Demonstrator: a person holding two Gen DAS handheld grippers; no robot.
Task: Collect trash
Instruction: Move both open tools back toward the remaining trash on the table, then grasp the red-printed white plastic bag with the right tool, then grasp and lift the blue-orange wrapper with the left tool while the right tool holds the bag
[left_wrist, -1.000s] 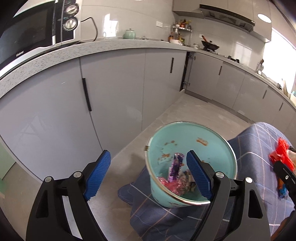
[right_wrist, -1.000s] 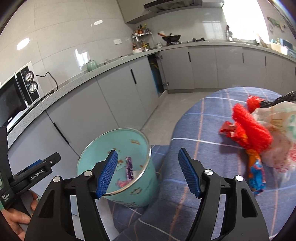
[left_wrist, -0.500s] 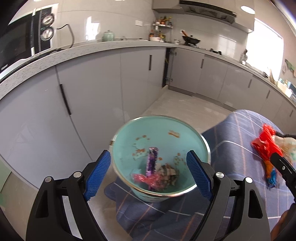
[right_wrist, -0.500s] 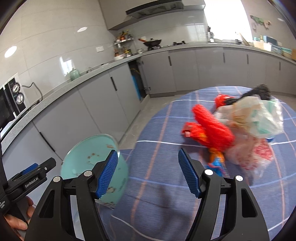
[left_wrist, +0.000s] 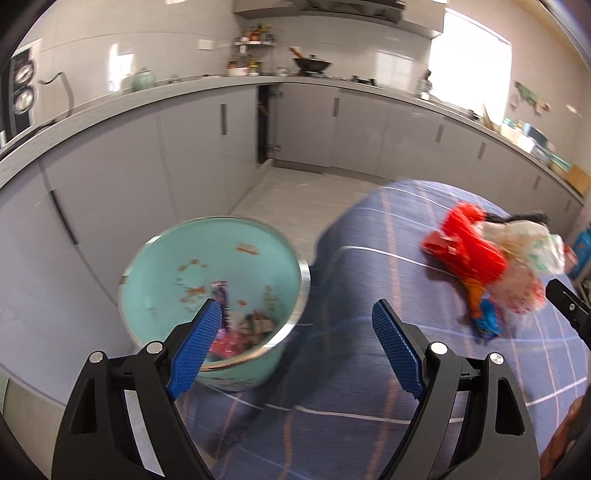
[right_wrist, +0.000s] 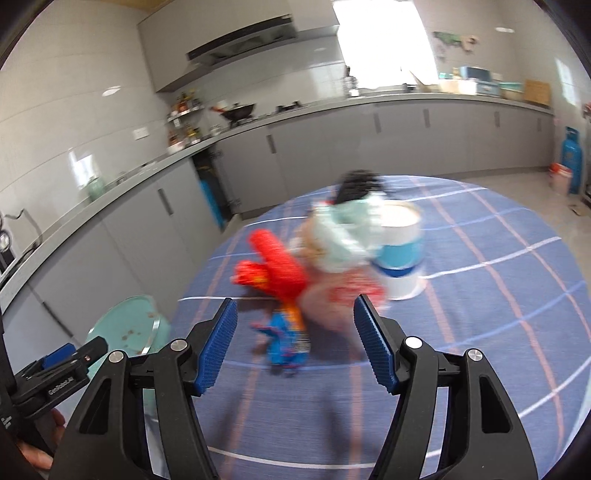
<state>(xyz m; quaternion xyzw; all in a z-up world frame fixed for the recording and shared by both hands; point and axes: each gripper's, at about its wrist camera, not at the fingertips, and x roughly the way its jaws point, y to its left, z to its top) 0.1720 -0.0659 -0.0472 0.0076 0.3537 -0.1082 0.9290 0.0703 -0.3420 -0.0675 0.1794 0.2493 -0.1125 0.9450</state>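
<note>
My right gripper is spread wide and holds nothing, hanging over the blue checked tablecloth just short of the trash pile near the tabletop's middle. My left gripper is equally spread and empty, beside the teal bin at the tabletop's left edge, wrappers inside.

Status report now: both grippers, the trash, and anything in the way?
Left gripper open, empty. Right gripper open, empty, facing trash pile on blue cloth. Teal bin holds wrappers. White-blue tub touches pile.
</note>
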